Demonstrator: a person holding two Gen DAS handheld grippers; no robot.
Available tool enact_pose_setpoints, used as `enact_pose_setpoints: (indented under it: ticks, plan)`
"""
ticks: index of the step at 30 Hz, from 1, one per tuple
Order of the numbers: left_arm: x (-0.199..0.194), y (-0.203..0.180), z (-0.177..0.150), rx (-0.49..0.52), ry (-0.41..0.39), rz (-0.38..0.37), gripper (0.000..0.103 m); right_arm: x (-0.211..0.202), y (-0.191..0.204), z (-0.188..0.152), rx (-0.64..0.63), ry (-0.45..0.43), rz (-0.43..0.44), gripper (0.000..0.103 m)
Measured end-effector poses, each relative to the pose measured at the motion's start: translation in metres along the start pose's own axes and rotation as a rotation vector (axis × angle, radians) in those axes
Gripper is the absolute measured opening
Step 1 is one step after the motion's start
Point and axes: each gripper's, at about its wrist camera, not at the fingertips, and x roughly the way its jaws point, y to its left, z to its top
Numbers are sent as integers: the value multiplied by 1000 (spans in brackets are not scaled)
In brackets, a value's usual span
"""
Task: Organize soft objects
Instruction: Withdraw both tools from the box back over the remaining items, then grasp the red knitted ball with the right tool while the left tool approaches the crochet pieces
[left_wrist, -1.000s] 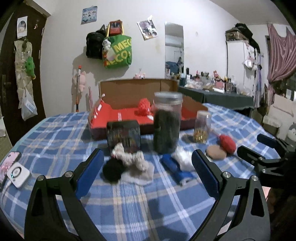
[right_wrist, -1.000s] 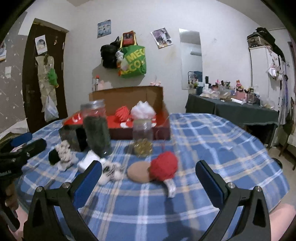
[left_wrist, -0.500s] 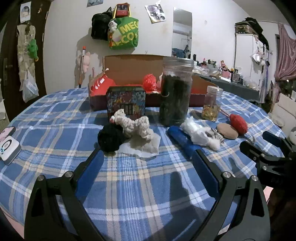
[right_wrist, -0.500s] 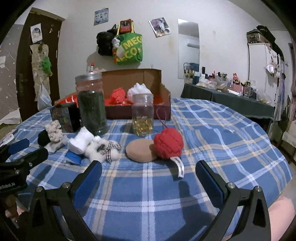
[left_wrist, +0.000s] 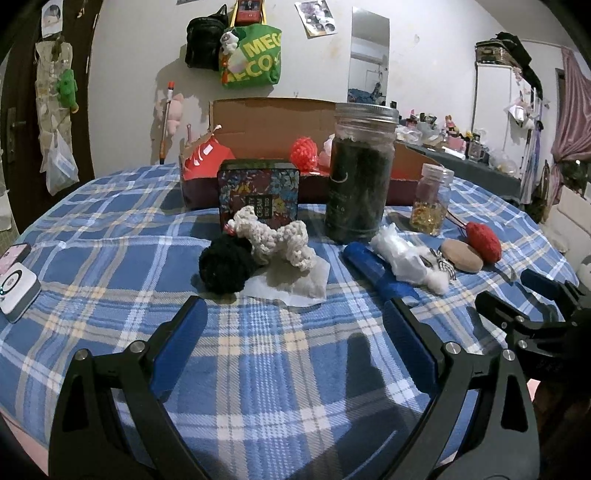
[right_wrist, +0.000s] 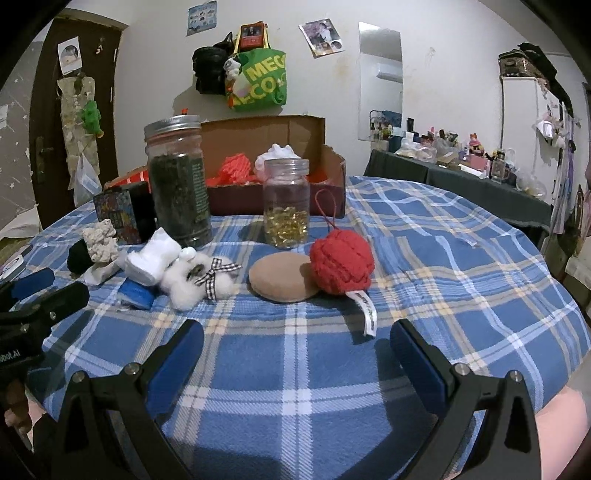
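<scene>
Now both grippers hang low over the blue plaid table (left_wrist: 110, 258) with nothing in them — the left gripper (left_wrist: 295, 328) is wide open near the black ball (left_wrist: 223, 266) and white knit toy (left_wrist: 275, 240), and the right gripper (right_wrist: 295, 347) is wide open near the red ball (right_wrist: 341, 261) and tan pad (right_wrist: 282, 282).

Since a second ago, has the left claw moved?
Yes. The left claw has dropped lower and closer to the black yarn ball, which with the tall jar now looms larger.
</scene>
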Motion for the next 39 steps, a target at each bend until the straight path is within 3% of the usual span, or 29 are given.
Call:
enact_pose_setpoints:
  ticks: [6,11,20,25,28,30,32,34,35,36,39]
  plan:
    - [-3,1,13,11,3,-7,97,5,-1,5,7,39,42,103]
    - [1,3,30,35,17,4,97,1,-16,18,56,13,39,103]
    - [29,15,57,36,118,0,97,14,-41,51,96,75,48,103]
    - [43,21,64,34,160,-26,96,30,-43,61,63,125,35,89]
    - [51,20,66,54,179,-37,79,42,-44,63,62,163,45,83]
    - [57,22,67,55,202,-56,57,49,-46,63,72,189,55,75]
    - [60,22,67,56,211,-64,54,56,-48,62,84,217,71,49]
    - [58,22,67,66,195,-70,42,61,-49,59,99,240,107,49]
    - [57,22,67,69,190,-68,25,61,-50,58,111,246,127,47]
    - [56,22,68,72,188,-63,20,60,-51,58,115,243,132,47]
    - [52,25,69,55,188,-91,19,53,-53,58,129,220,153,46]
